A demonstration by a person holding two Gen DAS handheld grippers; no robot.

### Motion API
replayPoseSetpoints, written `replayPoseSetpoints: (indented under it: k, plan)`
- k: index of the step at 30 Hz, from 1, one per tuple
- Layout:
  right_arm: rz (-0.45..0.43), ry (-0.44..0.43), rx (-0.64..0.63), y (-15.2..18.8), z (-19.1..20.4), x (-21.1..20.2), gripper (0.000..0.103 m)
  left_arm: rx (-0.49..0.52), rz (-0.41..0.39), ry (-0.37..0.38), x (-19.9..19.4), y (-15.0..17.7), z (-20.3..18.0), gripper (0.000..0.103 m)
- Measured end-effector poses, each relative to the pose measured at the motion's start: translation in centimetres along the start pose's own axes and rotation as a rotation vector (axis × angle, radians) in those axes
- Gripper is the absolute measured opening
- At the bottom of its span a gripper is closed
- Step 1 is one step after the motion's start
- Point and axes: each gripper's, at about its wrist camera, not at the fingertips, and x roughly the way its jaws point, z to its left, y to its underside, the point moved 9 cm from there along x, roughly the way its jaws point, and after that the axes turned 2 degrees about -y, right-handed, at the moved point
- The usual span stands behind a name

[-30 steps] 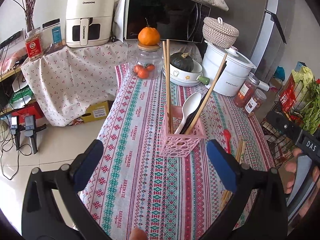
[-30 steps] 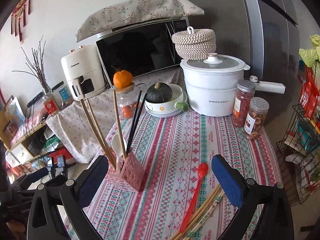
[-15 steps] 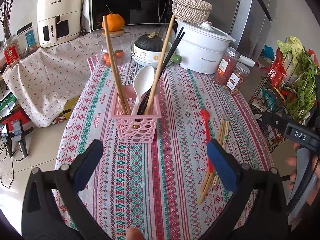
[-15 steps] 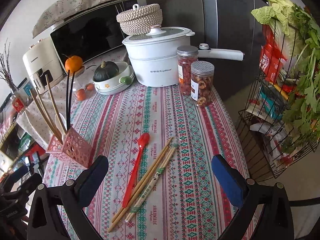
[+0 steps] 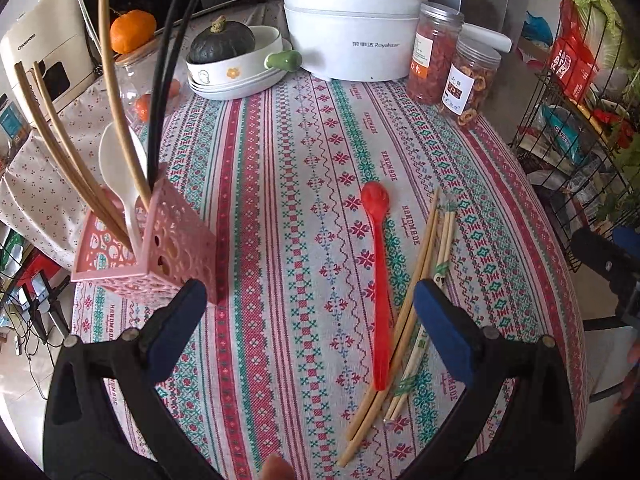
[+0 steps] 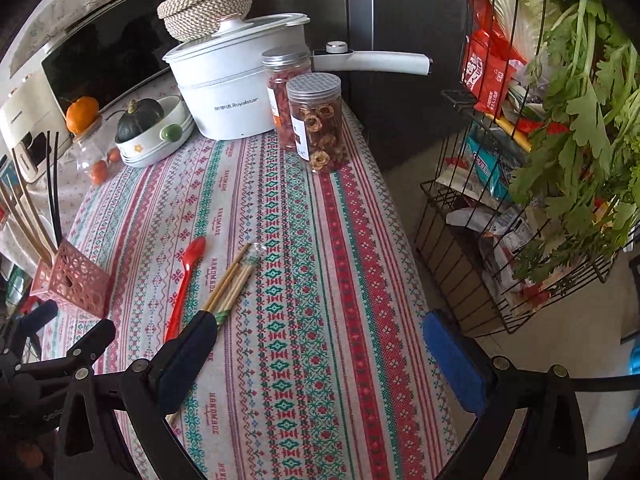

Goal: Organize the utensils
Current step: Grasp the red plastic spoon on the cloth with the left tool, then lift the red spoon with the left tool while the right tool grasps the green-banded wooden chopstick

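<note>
A pink perforated utensil holder [image 5: 160, 248] stands at the table's left edge with wooden chopsticks, black chopsticks and a white spoon [image 5: 116, 160] in it. It also shows in the right wrist view [image 6: 76, 280]. A red spoon [image 5: 378, 272] lies flat on the cloth beside a bundle of wooden chopsticks [image 5: 412, 292]; both show in the right wrist view, the red spoon [image 6: 184, 280] left of the chopsticks [image 6: 232, 284]. My left gripper [image 5: 310, 320] is open and empty above the spoon's handle. My right gripper [image 6: 316, 344] is open and empty, right of the chopsticks.
A white Royalstar pot [image 5: 352, 40], two snack jars [image 5: 468, 76], a bowl with a dark squash [image 5: 236, 56] and a jar topped by an orange [image 5: 132, 32] stand at the back. A wire rack with vegetables [image 6: 540, 160] stands past the table's right edge.
Both grippers have swung right and come lower over the table. The holder has slid to the left of each view; the red spoon and chopsticks are now close below the left gripper.
</note>
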Motion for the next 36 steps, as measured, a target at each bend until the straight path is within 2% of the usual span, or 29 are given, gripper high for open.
replayPoseSetpoints:
  k: [3,6,11,14,16,19,24,27,28,32,36]
  plan:
    - [0.019,0.013,0.047,-0.1,-1.4,0.6,0.103,0.002,0.019,-0.026,1.7,-1.3,-1.0,0.103]
    - [0.031,-0.027,0.101,-0.2,-2.3,1.1,0.103,-0.01,0.034,-0.026,3.1,-2.3,-1.7,0.103]
    - [0.048,-0.02,0.131,-0.5,-3.5,2.0,0.103,-0.012,0.048,0.028,5.0,-3.6,-3.3,0.102]
    - [0.061,-0.003,0.117,-0.5,-3.9,2.6,0.103,-0.028,0.077,0.068,6.0,-3.8,-4.0,0.088]
    - [0.071,-0.001,0.111,-0.4,-4.0,3.0,0.103,-0.03,0.099,0.094,6.7,-3.8,-4.5,0.071]
    - [0.083,-0.01,0.115,-0.3,-4.0,3.5,0.103,-0.023,0.124,0.109,7.8,-3.8,-5.3,0.052]
    - [0.089,-0.036,0.109,-0.4,-3.6,3.6,0.103,-0.023,0.152,0.122,9.1,-4.0,-5.7,0.038]
    - [0.093,-0.045,0.107,-0.3,-3.4,3.8,0.103,-0.011,0.148,0.116,9.4,-4.2,-6.1,0.035]
    - [0.096,-0.047,0.107,-0.3,-3.4,3.8,0.103,-0.008,0.147,0.115,9.5,-4.4,-6.1,0.029]
    - [0.106,-0.058,0.111,-0.2,-3.3,4.0,0.103,-0.015,0.142,0.136,9.3,-4.8,-6.2,0.028]
    - [0.109,-0.08,0.113,-0.1,-2.9,4.0,0.103,0.009,0.083,0.155,7.3,-5.1,-6.0,0.028]
